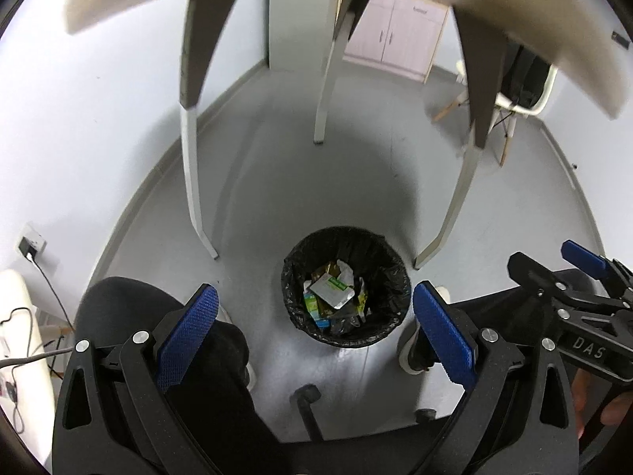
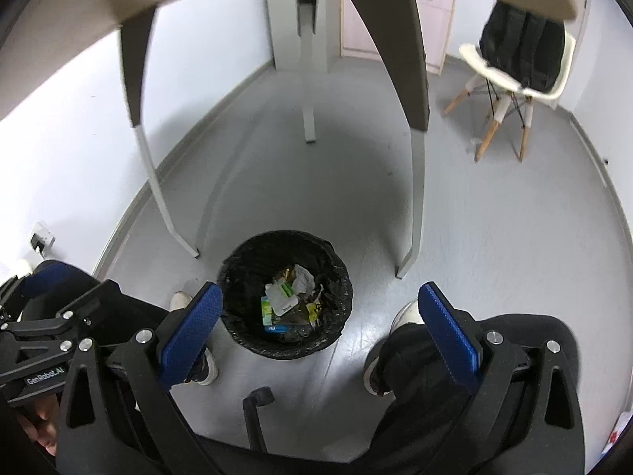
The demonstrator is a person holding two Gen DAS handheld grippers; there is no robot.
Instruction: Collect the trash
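A round bin with a black liner (image 1: 292,277) stands on the grey floor below me; it also shows in the right wrist view (image 2: 245,265). Inside lie several wrappers and crumpled paper (image 1: 334,291) (image 2: 290,297). My left gripper (image 1: 316,301) is open and empty, held above the bin. My right gripper (image 2: 320,301) is open and empty, also above the bin. The right gripper shows at the right edge of the left wrist view (image 1: 554,265). The left one shows at the left edge of the right wrist view (image 2: 43,281).
A table edge (image 1: 158,4) and its white legs (image 1: 194,182) (image 2: 415,198) stand just beyond the bin. The person's dark-trousered knees (image 1: 166,316) (image 2: 435,352) and white shoes flank the bin. A chair with a black bag (image 2: 518,51) stands at the far right. A wall socket with cable (image 1: 31,243) is at the left.
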